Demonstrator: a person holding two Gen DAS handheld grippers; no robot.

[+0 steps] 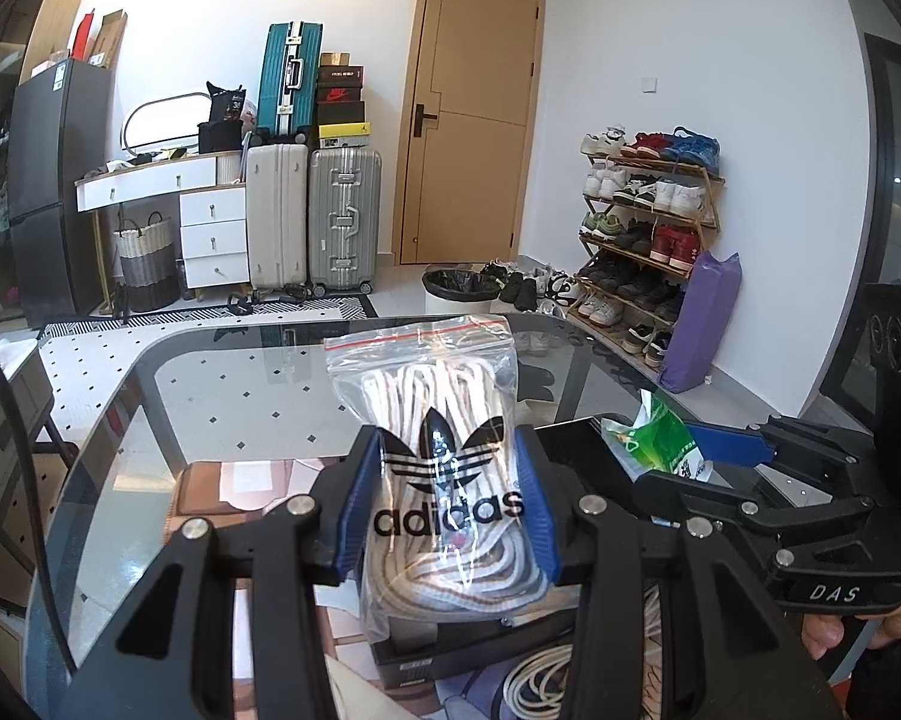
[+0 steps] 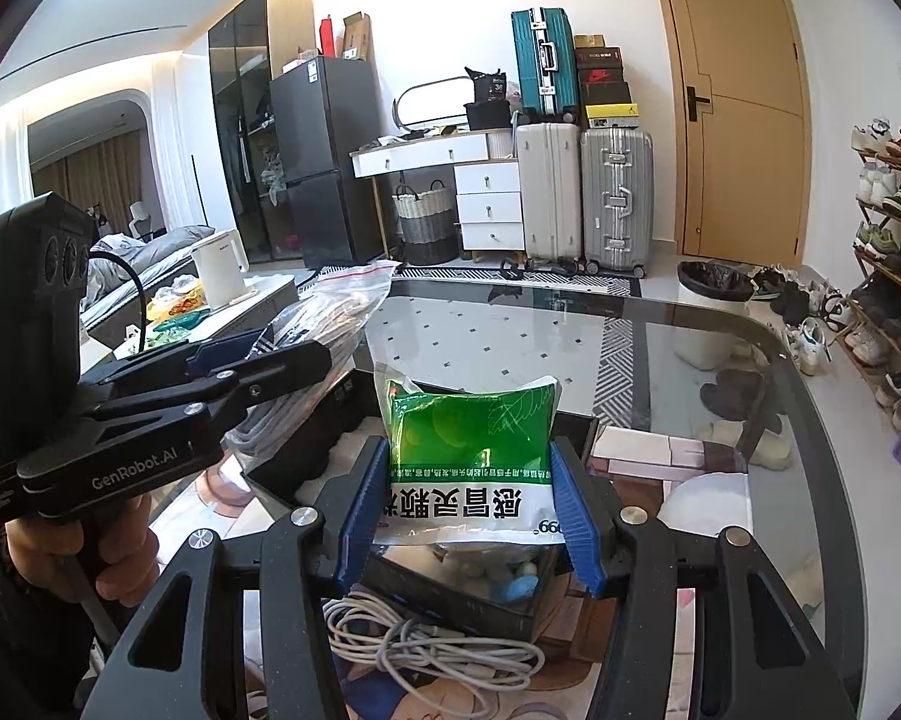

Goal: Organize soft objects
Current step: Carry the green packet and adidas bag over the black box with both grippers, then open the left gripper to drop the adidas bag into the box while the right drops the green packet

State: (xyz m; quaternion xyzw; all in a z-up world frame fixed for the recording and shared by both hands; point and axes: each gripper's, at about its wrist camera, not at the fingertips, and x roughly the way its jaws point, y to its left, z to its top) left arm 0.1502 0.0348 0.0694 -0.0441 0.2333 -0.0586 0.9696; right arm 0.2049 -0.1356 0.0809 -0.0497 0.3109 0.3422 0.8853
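Laces, cream-white and coiled, fill the clear zip-seal plastic bag with the black trefoil logo (image 1: pixel 444 468), so the bag is judged light, squashy and slippery-skinned; it is best taken across its bulging middle, where the cord resists the pads. It is gripped there by the left tongs (image 1: pixel 447 510), whose blue pads are closed partway onto both flanks, and it is held upright above an open black box (image 1: pixel 450 654). Beside it, the flat green-and-white foil sachet with printed characters (image 2: pixel 471 462) is pinched at its side edges by the right tongs (image 2: pixel 468 516), likewise partly closed. It is judged light and crinkly, likely to buckle if squeezed harder. Below, a loose coil of white cable (image 2: pixel 426 648) lies by the box on the dark glass table (image 1: pixel 222 396).
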